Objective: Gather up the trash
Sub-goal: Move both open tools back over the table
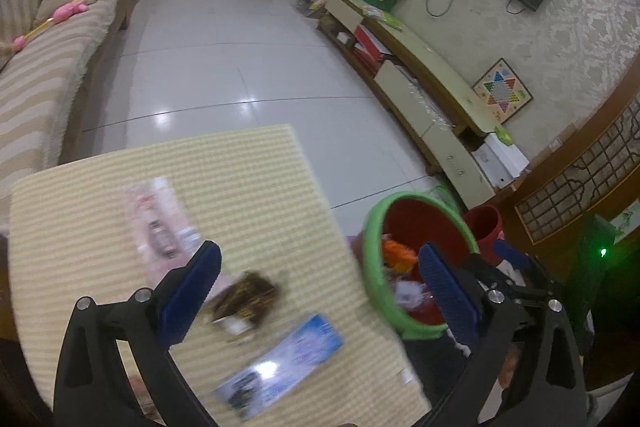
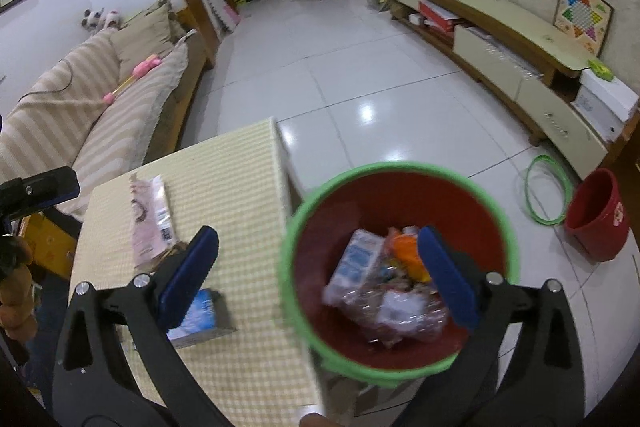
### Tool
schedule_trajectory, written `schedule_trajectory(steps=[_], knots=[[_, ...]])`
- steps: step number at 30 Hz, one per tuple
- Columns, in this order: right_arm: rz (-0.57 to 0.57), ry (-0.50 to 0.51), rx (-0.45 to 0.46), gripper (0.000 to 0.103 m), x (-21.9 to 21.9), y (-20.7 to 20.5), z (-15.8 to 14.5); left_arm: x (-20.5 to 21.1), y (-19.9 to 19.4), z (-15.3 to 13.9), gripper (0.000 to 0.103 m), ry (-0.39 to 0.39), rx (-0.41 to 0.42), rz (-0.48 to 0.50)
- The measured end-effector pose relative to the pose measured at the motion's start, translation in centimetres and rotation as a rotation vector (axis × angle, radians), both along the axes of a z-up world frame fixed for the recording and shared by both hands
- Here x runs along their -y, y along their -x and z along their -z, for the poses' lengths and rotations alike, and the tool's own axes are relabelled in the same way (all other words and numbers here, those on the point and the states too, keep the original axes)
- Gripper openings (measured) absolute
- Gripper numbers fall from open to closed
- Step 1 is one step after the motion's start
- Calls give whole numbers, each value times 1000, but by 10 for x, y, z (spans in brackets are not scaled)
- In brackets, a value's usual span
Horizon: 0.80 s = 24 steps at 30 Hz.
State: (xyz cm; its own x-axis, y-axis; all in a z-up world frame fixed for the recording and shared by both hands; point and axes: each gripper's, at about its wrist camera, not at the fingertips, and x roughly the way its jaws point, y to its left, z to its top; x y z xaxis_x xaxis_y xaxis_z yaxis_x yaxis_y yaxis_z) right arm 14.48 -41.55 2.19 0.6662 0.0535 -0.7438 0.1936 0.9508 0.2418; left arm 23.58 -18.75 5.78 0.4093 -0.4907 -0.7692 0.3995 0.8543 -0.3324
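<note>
Both tongs are spread wide and empty. The left gripper (image 1: 320, 291) hangs over the striped yellow table (image 1: 248, 163) with its jaws released; between its blue pads lies a dark brown wrapper (image 1: 246, 297), blurred, so what exactly it is I cannot tell. Just beyond its left finger sits a pale pink packet (image 1: 158, 215), and below the wrapper, closer to the camera, a blue-and-white packet (image 1: 280, 361) lies flat.

Off the right finger of that gripper stands the red bin (image 1: 416, 223) with its green rim, just beside the table edge, trash already inside.

The right gripper (image 2: 318, 279) is also released, nothing between the pads. Its right finger hangs over the bin's mouth, where a blue-and-white carton (image 2: 354, 263), something orange (image 2: 406, 253) and crumpled clear plastic (image 2: 396, 311) lie heaped. Its left finger is over the table, with the blue-and-white packet right behind it and the pink packet farther out.

A second red bucket (image 2: 598, 217) stands well apart on the floor, to the right.
</note>
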Motion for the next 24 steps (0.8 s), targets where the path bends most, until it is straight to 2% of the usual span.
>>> schedule_trajectory(steps=[7,13,18,24], knots=[[-69,-36,-29,98,-56,1,16,-84,8,21,95,-25,-23,-91],[-133,-55,-69,98,-101,6,33,-149,26,56,95,-30,-82,-171],[-166,-72,-117,98,-131,11,50,-177,53,90,95,-40,-132,-217],[-202,-87,-169,98,-156,17,64,-189,77,124,95,-27,-195,-249]])
